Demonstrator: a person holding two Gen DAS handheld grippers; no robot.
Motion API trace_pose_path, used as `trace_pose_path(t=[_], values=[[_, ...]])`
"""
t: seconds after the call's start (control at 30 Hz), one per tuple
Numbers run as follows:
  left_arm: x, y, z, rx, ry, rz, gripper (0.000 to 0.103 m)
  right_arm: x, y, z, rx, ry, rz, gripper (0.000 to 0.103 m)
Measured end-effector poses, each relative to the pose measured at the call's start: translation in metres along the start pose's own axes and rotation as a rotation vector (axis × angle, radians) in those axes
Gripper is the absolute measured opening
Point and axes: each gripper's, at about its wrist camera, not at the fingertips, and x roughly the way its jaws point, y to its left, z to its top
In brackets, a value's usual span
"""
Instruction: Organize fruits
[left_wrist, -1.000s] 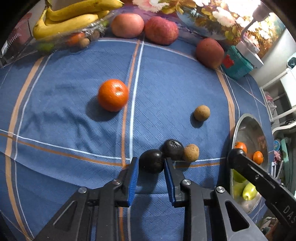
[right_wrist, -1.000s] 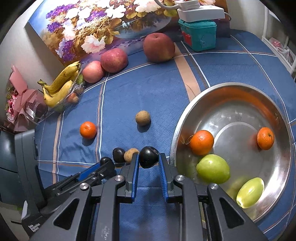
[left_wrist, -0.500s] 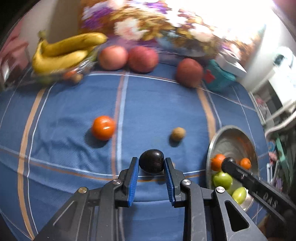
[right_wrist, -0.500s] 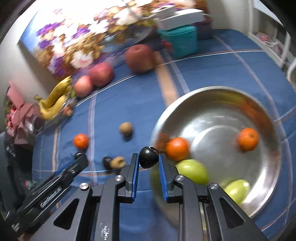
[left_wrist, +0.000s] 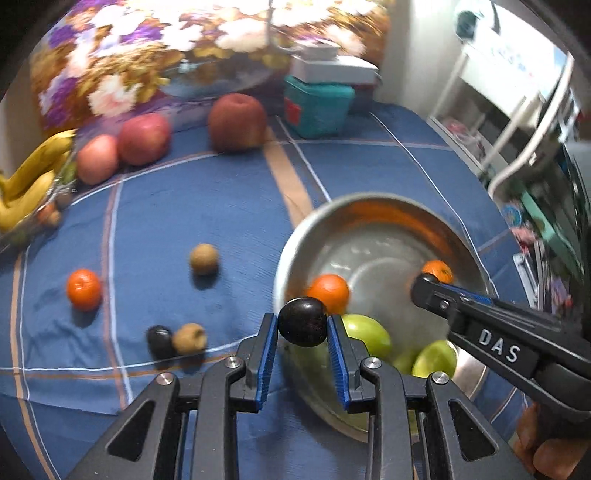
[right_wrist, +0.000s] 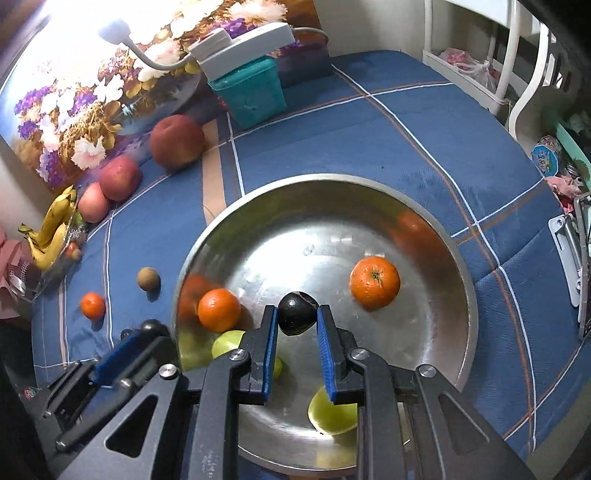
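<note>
**Left gripper** (left_wrist: 302, 326): fingers closed narrow on a dark plum (left_wrist: 302, 322), gripped at its widest girth, held above the near rim of the steel bowl (left_wrist: 388, 201).

**Right gripper** (right_wrist: 295, 320): fingers likewise clamped on a second dark plum (right_wrist: 297, 313), hanging over the bowl's interior, near its middle.

**Steel bowl, contents (right wrist view):** two oranges, one at left (right_wrist: 218, 309) and one at right (right_wrist: 375, 282); green fruits (right_wrist: 229, 341) along the near wall, partly hidden behind the fingers.

**Loose on the blue checked tablecloth (left_wrist: 184, 206):**
- small orange (left_wrist: 84, 288), well apart from the bowl
- brown round fruit (left_wrist: 203, 259), standing alone
- another dark plum (left_wrist: 159, 339) touching a second brown fruit (left_wrist: 189, 338)
- three red apples (left_wrist: 144, 138) along the far edge
- bananas (left_wrist: 29, 184) at far left

**Handling, judged:** the plums look light, smooth and glossy, so probably slippery; likely soft-skinned and liable to bruise. Best held across the middle with modest pressure, as now. A round fruit let go onto bare steel will probably roll, so lowering it close to the bowl floor, clear of the oranges, seems wise before the fingers part.
</note>
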Motion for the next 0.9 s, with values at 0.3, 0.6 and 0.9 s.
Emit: trace_pose_path(t=[0.3,0.6,0.9], values=[[0.008,-0.005,0.0,-0.001,0.025,-0.032,0.037,0.007,-0.013,0.001,0.055,0.03,-0.007,0.029],[-0.002,-0.003,0.001,-0.012,0.002,-0.055,0.059,0.001,-0.017,0.003,0.074,0.017,0.001,0.037],[-0.001,0.046,0.001,-0.204,0.027,-0.007,0.061,0.0,-0.003,0.004,0.042,0.009,-0.012,0.037]])
